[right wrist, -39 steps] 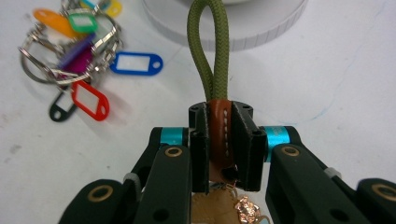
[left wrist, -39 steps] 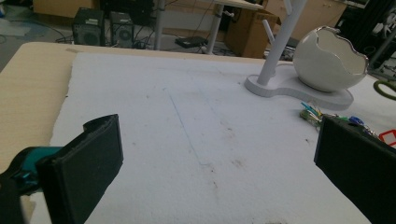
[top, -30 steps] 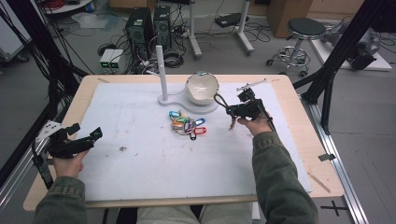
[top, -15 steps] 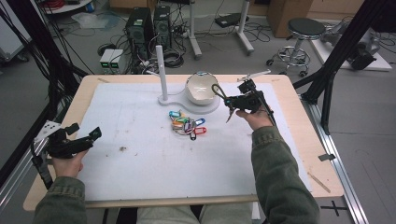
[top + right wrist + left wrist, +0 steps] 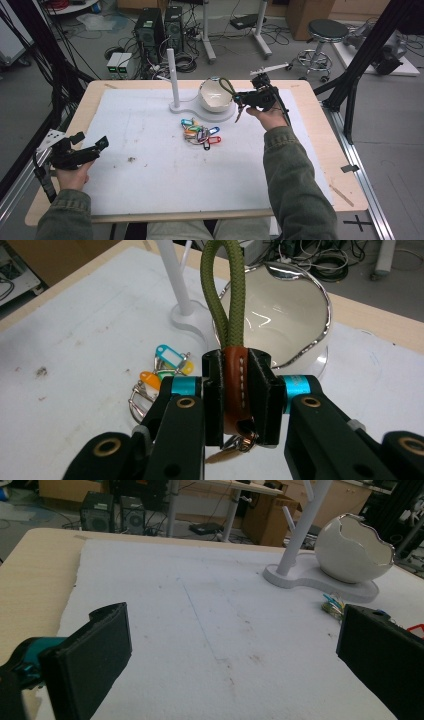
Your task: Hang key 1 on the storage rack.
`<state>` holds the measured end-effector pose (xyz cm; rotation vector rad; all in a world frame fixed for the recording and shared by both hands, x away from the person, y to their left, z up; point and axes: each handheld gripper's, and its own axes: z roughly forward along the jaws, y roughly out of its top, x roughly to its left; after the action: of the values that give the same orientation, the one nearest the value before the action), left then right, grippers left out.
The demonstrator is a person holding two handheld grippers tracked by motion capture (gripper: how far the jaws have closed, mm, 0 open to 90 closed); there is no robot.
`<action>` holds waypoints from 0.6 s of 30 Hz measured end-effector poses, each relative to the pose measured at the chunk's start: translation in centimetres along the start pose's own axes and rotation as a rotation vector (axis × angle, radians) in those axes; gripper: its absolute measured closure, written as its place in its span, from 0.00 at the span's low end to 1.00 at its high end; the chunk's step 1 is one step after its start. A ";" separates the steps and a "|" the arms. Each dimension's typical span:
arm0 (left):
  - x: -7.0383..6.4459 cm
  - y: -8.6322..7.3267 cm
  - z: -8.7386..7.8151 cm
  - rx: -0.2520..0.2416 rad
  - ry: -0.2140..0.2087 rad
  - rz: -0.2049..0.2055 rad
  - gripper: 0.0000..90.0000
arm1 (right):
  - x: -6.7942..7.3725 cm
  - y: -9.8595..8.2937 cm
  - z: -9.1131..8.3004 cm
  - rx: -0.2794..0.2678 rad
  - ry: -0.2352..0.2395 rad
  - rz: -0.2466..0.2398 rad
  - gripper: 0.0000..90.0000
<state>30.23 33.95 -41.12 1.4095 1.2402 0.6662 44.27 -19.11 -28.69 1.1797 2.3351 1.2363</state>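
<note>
Right claw (image 5: 235, 395) is clamping a brown leather tab (image 5: 235, 385) between its two black jaws, and the olive-green cord loop (image 5: 226, 290) fixed to that tab is standing up out of them. From the high view, this claw (image 5: 240, 100) is hanging just beside the white eggshell-shaped bowl (image 5: 216, 94), with the cord loop arching over the bowl's rim. Below the bowl, a heap of coloured key tags (image 5: 201, 135) is lying on the white mat. Far from the bowl, near the bench's (image 5: 90, 92) left edge, the left claw (image 5: 90, 142) is gaping wide, gripping nothing.
</note>
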 end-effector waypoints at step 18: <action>0.0 0.0 0.1 -0.001 -0.004 -0.002 0.02 | 1.7 2.6 1.1 0.014 0.020 -0.032 0.87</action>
<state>30.30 33.96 -41.15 1.4080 1.2377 0.6628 45.19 -16.38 -27.06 1.1355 2.3710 1.2289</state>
